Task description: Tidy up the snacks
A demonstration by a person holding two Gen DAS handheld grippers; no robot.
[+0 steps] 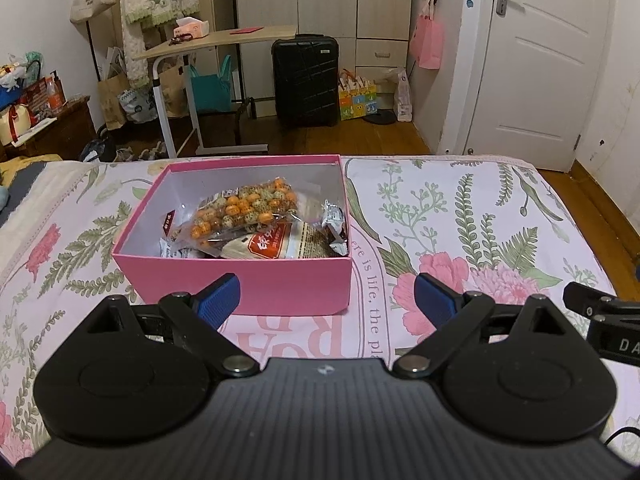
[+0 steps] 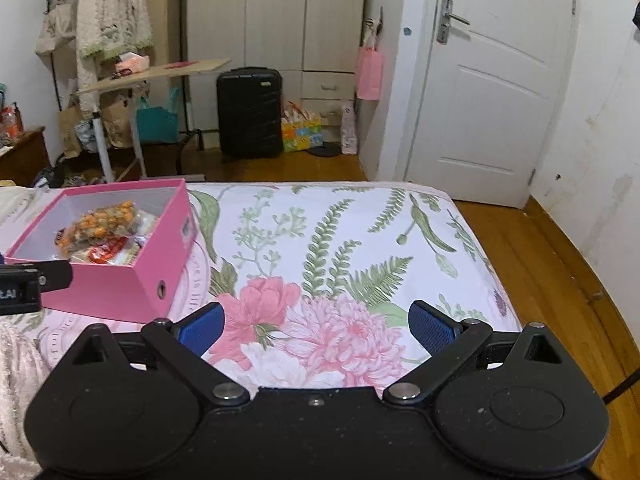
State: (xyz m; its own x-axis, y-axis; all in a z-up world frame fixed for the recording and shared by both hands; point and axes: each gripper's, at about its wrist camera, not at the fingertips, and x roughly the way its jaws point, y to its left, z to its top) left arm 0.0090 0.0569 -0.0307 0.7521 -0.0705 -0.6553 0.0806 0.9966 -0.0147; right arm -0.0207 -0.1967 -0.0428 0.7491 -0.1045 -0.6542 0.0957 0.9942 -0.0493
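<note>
Bedspread (image 2: 360,240) lies bare right of pink box (image 2: 132,280).

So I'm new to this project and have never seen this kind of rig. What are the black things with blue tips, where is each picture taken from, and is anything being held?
Each black thing is a hand-held gripper: a person carries one in each hand, and a camera on it looks forward along its two blue-padded fingers. One picture is from the left hand-held gripper, the other from the right hand-held gripper. Both stand open and hold nothing. They hover over a bed with a floral cover. On it sits an open pink box with snack packets inside, among them a bag of orange and speckled balls. The left one faces the box; from the right one, the box lies off to the left.
</note>
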